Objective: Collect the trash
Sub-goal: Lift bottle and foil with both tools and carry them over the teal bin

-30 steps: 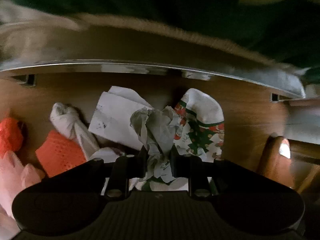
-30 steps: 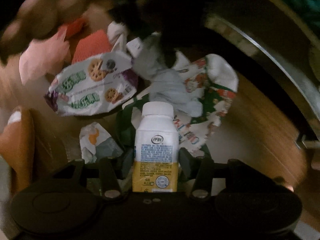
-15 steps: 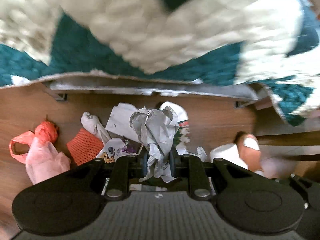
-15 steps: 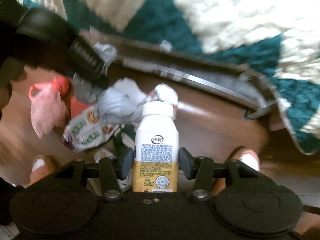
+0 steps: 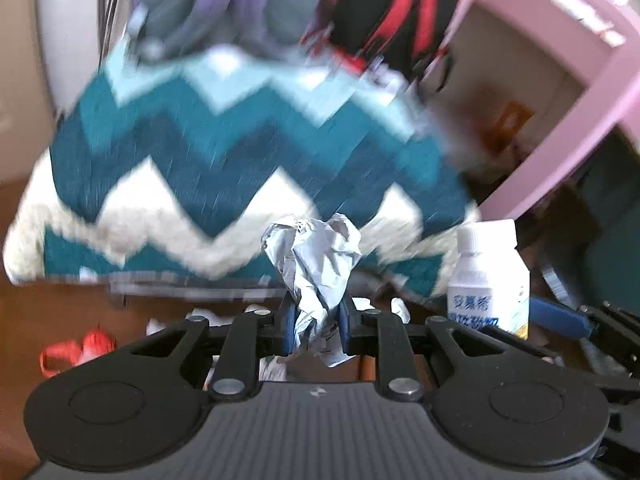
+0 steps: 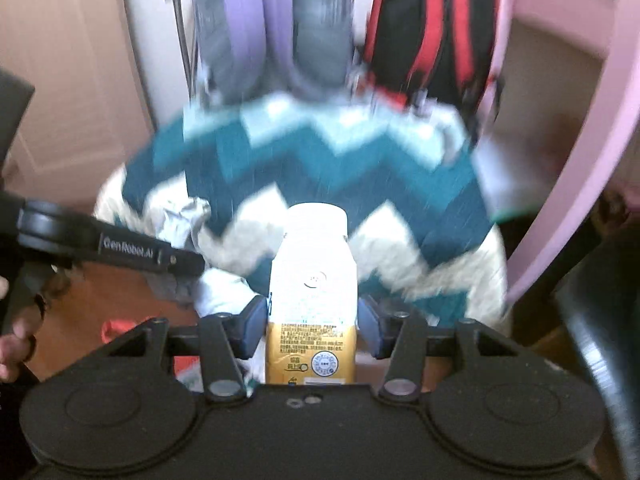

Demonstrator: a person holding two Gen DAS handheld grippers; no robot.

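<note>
**Two grippers, two bits of trash held up high**

In the left wrist view we see a red plastic bag [image 5: 76,350] lying far left on the brown wooden floor [image 5: 48,312]. Next to it, in the middle, our left gripper [image 5: 314,326] has its jaws pinching a crumpled gray paper wad [image 5: 316,268]. The wad sticks up above the blue pads and a bit hangs below them. Small white scraps [image 5: 208,316] lie on the floor under it. To the right stands the white milk bottle [image 5: 486,280], held up in the air by our other gripper. Behind it all is a zigzag blanket [image 5: 240,168] in teal and white, and far right a pink shelf [image 5: 560,128].

In the right wrist view, a hand [image 6: 14,344] shows at the far left edge. Beside it is the black side of the left gripper, with the gray wad poking up. In the middle, our right gripper [image 6: 312,320] has its jaws wide, pressing on both sides of the bottle, which stands upright with a gold bottom part. Above hang a purple backpack [image 6: 256,28] and a black and red backpack [image 6: 432,32]. It is all a bit blurry.
</note>
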